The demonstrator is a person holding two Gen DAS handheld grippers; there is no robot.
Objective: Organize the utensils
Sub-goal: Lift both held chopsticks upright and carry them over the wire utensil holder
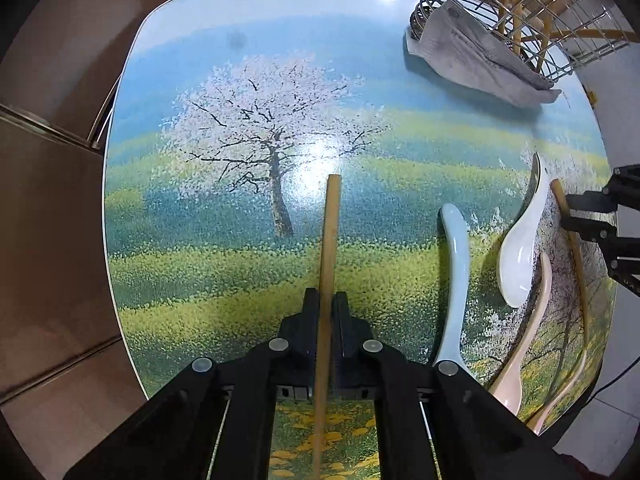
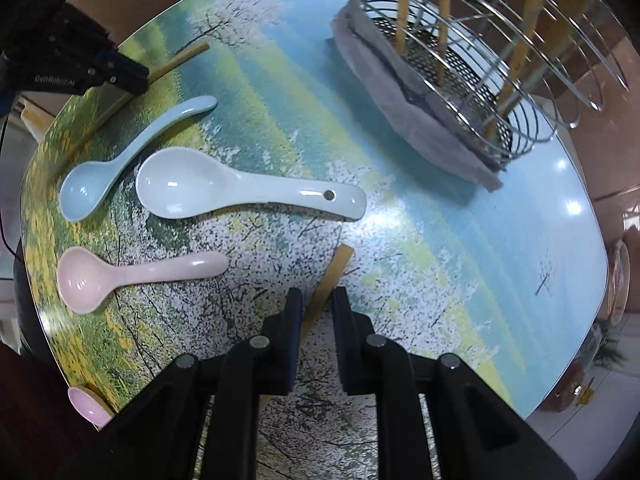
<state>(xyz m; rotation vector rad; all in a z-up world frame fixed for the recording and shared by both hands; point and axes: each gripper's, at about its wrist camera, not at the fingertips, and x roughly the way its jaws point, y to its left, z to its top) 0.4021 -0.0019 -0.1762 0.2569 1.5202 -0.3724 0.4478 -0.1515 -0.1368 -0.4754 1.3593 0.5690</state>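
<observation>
My left gripper (image 1: 327,300) is shut on a bamboo chopstick (image 1: 329,232) that points forward over the table. In the right wrist view this gripper (image 2: 132,80) shows at the far left, holding that chopstick (image 2: 180,60). My right gripper (image 2: 316,300) is partly open around a second chopstick (image 2: 334,276) that runs slantwise between its fingers; the jaws do not seem to press it. In the left wrist view it shows at the right edge (image 1: 570,210) on that chopstick (image 1: 574,248). A wire utensil rack (image 2: 500,80) holding several chopsticks stands at the back.
A light blue spoon (image 2: 120,160), a white spoon (image 2: 240,192) and a pink spoon (image 2: 132,274) lie on the tree-patterned table (image 2: 440,280). Another pink spoon (image 2: 86,406) lies at the near left edge. A grey cloth (image 2: 400,104) lies under the rack.
</observation>
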